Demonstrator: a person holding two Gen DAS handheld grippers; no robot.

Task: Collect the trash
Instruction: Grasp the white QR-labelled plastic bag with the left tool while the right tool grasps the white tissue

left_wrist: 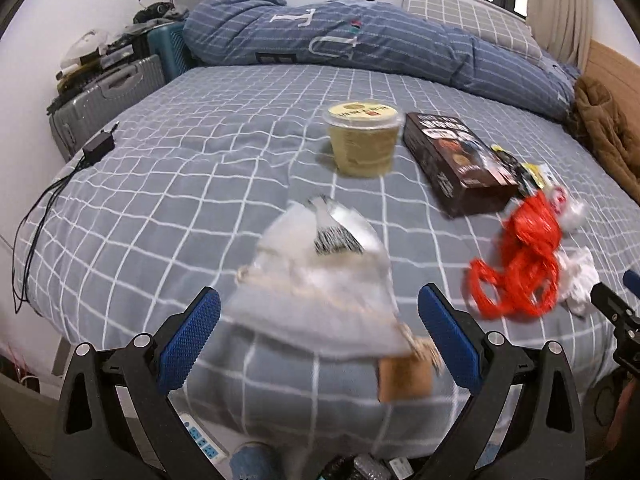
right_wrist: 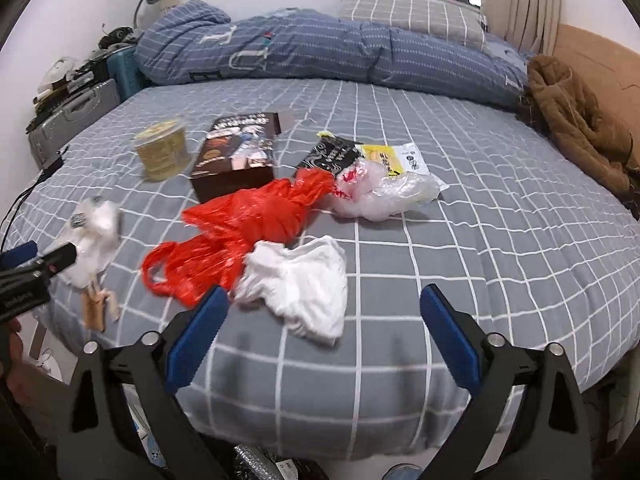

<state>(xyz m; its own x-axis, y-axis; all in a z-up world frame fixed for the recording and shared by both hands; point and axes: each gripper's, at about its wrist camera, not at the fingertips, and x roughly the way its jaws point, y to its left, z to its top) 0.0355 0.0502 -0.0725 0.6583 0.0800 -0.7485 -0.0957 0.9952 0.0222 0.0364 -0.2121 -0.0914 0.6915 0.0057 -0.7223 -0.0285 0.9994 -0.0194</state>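
Trash lies on a grey checked bed [right_wrist: 480,240]. A white mesh pouch [left_wrist: 316,280] with a cardboard tag [left_wrist: 404,376] sits at the bed's near edge, between the fingers of my open left gripper [left_wrist: 319,294], and the pads do not touch it. In the right wrist view my open right gripper [right_wrist: 324,293] hovers just short of a crumpled white plastic bag [right_wrist: 304,284]. Beside that bag lies a red plastic bag [right_wrist: 248,232]. Farther back are a clear bag [right_wrist: 384,192], a black wrapper [right_wrist: 332,154], a brown box [right_wrist: 236,156] and a lidded yellowish cup [right_wrist: 162,152].
A folded blue quilt [right_wrist: 320,52] and a pillow [right_wrist: 412,12] lie along the far side. A brown garment [right_wrist: 576,120] is at the right by the headboard. Suitcases [left_wrist: 108,96] stand left of the bed, with a charger and cable [left_wrist: 98,146] near them. A power strip [left_wrist: 200,440] lies on the floor.
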